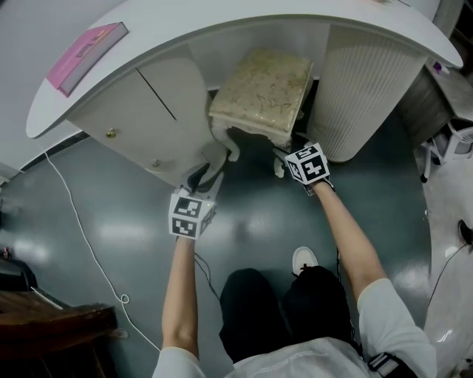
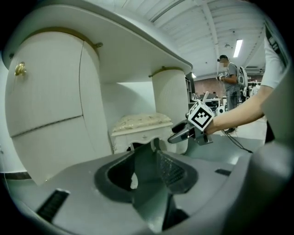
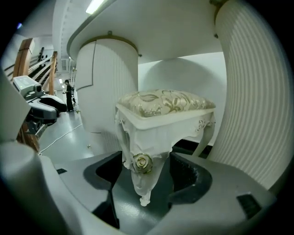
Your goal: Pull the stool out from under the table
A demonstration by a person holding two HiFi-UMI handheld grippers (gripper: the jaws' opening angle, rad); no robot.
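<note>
Sitting in the gap between the two white pedestals (image 1: 362, 96), beneath the overhang of the table (image 1: 222, 22), stool (image 1: 262, 92) stands on the floor (image 1: 259, 214); cushion cream with gold pattern. At stool's front right corner, right tool (image 3: 147, 158) is held low, jaws wide apart. Carved leg (image 3: 146, 186) with gold rose (image 3: 142, 162) stands in the gap, and both pads are clear of it. Just short of stool's front left leg, left tool (image 2: 147, 153) has jaws partly apart, gripping nothing. A small white scrap (image 2: 133, 180) shows by one pad; cannot tell what it is. Both tools angle down toward stool. Pink book (image 1: 87, 46) lies on tabletop, well left of stool. White cable (image 1: 74, 214) trails on floor, left of stool.
</note>
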